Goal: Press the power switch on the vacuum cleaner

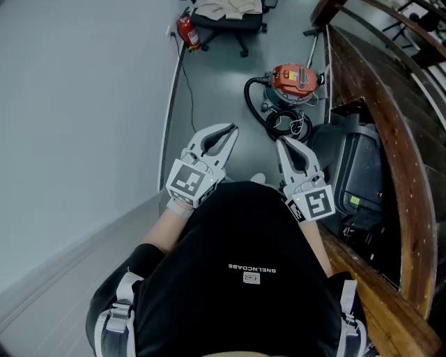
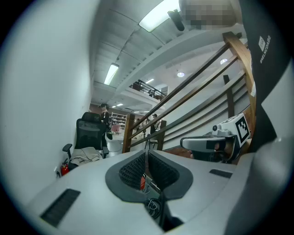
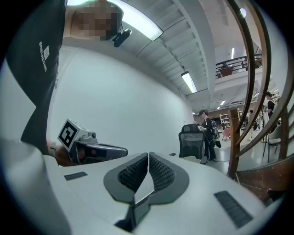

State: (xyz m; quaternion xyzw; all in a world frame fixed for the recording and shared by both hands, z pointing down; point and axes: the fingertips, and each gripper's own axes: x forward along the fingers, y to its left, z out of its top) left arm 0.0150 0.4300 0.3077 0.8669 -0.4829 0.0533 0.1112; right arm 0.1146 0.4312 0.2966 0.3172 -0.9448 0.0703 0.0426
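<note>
A vacuum cleaner point(image 1: 293, 84) with an orange-red top and a coiled black hose point(image 1: 268, 115) stands on the grey floor ahead, well beyond both grippers. My left gripper point(image 1: 230, 130) is held at chest height, jaws shut, nothing between them. To its right my right gripper point(image 1: 281, 143) is also shut and empty. In the left gripper view the left gripper point(image 2: 147, 153) shows a sliver of the vacuum cleaner point(image 2: 143, 182) through the jaw slot, and the right gripper's body point(image 2: 216, 142) appears at the right. The right gripper point(image 3: 148, 157) points towards the wall.
A wooden stair rail point(image 1: 390, 118) runs along the right, with a dark machine point(image 1: 355, 174) beside it. A grey wall point(image 1: 77, 104) is on the left, a red fire extinguisher point(image 1: 187, 31) and an office chair point(image 1: 226, 17) at the far end. A person point(image 3: 207, 133) stands far off.
</note>
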